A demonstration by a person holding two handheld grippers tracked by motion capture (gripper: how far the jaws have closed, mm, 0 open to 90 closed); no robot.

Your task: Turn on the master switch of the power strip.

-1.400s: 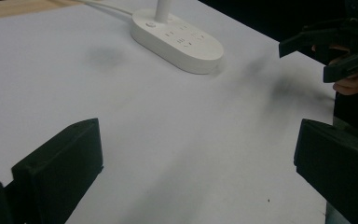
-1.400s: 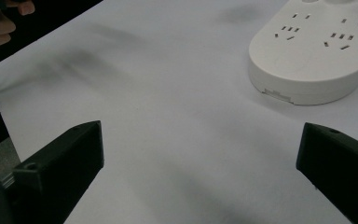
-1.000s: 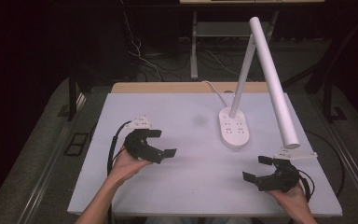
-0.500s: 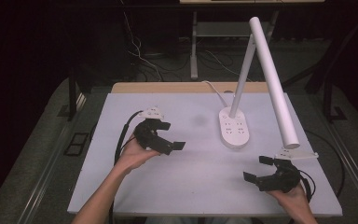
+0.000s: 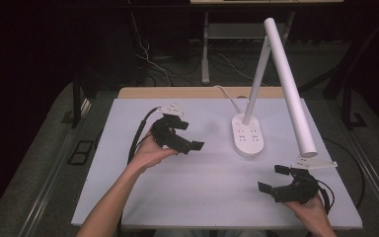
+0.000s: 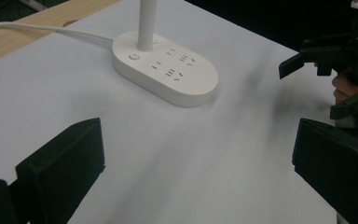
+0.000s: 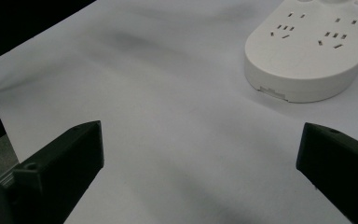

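A white desk lamp stands on an oval base (image 5: 247, 135) with power sockets on top, at the table's back centre-right; its long tube head (image 5: 290, 86) slants out to the right. My left gripper (image 5: 188, 134) hovers open left of the base, jaws pointing toward it. In the left gripper view the base (image 6: 164, 68) lies ahead between the wide-apart jaws. My right gripper (image 5: 273, 178) is open near the front right edge, under the lamp head. The right gripper view has the base (image 7: 307, 51) at the upper right, with nothing between the jaws.
The white tabletop (image 5: 177, 182) rests on a wooden board (image 5: 187, 93). The lamp's white cord (image 5: 226, 96) runs off the back edge. Black gripper cables (image 5: 139, 132) trail over the left side. Dark floor with stands and cables surrounds the table.
My left gripper has moved forward and to the right, closer to the lamp base, staying open. The right gripper has stayed in place.
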